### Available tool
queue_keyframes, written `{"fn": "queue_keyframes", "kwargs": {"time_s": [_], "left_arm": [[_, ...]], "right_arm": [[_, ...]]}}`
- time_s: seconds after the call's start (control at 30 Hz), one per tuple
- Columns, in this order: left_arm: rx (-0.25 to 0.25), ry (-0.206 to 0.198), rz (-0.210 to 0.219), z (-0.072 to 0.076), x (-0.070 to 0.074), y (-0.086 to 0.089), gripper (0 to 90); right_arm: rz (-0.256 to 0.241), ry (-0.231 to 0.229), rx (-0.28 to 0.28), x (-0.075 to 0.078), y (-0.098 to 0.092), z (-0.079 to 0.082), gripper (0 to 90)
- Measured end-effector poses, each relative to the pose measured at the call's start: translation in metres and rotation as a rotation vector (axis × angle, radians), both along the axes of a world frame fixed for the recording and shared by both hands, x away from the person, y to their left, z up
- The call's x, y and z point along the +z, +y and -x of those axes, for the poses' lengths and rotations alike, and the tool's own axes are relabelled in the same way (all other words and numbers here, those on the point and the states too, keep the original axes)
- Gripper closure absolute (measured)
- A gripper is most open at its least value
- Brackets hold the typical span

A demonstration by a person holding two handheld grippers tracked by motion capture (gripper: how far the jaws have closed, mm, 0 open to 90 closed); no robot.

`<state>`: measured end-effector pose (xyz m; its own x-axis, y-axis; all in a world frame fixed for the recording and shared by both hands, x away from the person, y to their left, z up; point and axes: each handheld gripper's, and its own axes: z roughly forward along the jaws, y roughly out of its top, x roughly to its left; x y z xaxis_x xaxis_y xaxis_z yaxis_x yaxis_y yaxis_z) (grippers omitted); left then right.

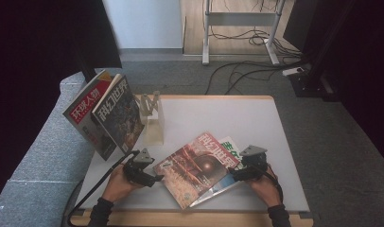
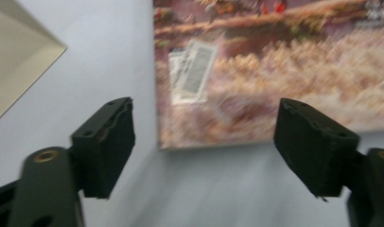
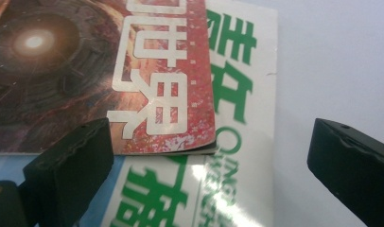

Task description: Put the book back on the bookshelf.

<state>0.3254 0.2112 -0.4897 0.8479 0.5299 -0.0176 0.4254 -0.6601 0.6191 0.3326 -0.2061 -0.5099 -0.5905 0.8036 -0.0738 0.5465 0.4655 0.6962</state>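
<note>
A red magazine (image 1: 195,168) lies flat on the white table (image 1: 256,118), on top of a white magazine with green lettering (image 1: 231,147). My left gripper (image 1: 157,178) is open at the red magazine's left corner (image 2: 204,94), jaws wide apart with nothing between them. My right gripper (image 1: 232,173) is open at the right side of the stack, its jaws astride the red cover's corner (image 3: 180,109) and the white magazine (image 3: 242,142) beneath, with nothing held. Two more magazines (image 1: 107,113) lean against a pale stand (image 1: 151,118) at the table's left.
A grey sofa arm (image 1: 39,156) borders the table on the left. Beyond the table are carpet, cables (image 1: 242,71) and a metal frame (image 1: 237,28). A cream edge of the stand (image 2: 15,61) shows in the left gripper view.
</note>
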Motion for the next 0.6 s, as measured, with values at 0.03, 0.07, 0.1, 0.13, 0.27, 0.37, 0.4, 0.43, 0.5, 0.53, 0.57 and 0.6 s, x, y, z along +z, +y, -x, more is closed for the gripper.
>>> {"fn": "queue_keyframes", "kwargs": {"time_s": [0.03, 0.07, 0.1, 0.13, 0.27, 0.37, 0.4, 0.43, 0.5, 0.53, 0.57, 0.6], "left_arm": [[-0.007, 0.009, -0.004, -0.002, -0.001, 0.002, 29.7], [-0.01, 0.014, -0.015, -0.003, -0.003, 0.003, 35.5], [-0.012, 0.024, -0.022, -0.004, -0.004, 0.003, 35.5], [-0.027, 0.04, -0.019, -0.005, -0.005, 0.004, 38.3], [-0.033, 0.051, 0.0, -0.004, -0.006, 0.004, 46.1], [-0.03, 0.045, 0.002, -0.002, -0.007, 0.003, 46.8], [-0.032, 0.047, 0.007, -0.001, -0.007, 0.003, 46.8], [-0.04, 0.047, 0.012, 0.001, -0.007, 0.001, 48.0], [-0.057, 0.048, 0.021, 0.004, -0.008, -0.003, 50.3], [-0.062, 0.047, 0.021, 0.006, -0.008, -0.005, 50.4], [-0.068, 0.044, 0.015, 0.008, -0.008, -0.008, 50.4], [-0.077, 0.043, 0.027, 0.01, -0.009, -0.011, 50.3]], "right_arm": [[0.002, -0.001, -0.002, 0.0, 0.0, -0.002, 1.5], [0.01, -0.001, -0.002, 0.001, 0.001, -0.005, 2.2], [0.01, -0.001, -0.002, 0.001, 0.001, -0.005, 2.2], [0.014, -0.002, -0.003, 0.002, 0.001, -0.005, 2.6], [0.015, -0.009, 0.002, 0.002, -0.003, -0.004, 5.0], [-0.016, -0.002, 0.005, 0.002, -0.009, -0.001, 4.9], [-0.016, -0.002, 0.005, 0.002, -0.009, -0.001, 4.9], [-0.025, 0.0, 0.006, 0.002, -0.01, 0.0, 4.9], [-0.041, 0.003, 0.023, 0.004, -0.012, 0.003, 4.2], [-0.043, -0.001, 0.026, 0.005, -0.013, 0.005, 4.1], [-0.047, -0.002, 0.028, 0.006, -0.014, 0.006, 3.9], [-0.059, 0.001, 0.033, 0.009, -0.017, 0.008, 2.8]]}}
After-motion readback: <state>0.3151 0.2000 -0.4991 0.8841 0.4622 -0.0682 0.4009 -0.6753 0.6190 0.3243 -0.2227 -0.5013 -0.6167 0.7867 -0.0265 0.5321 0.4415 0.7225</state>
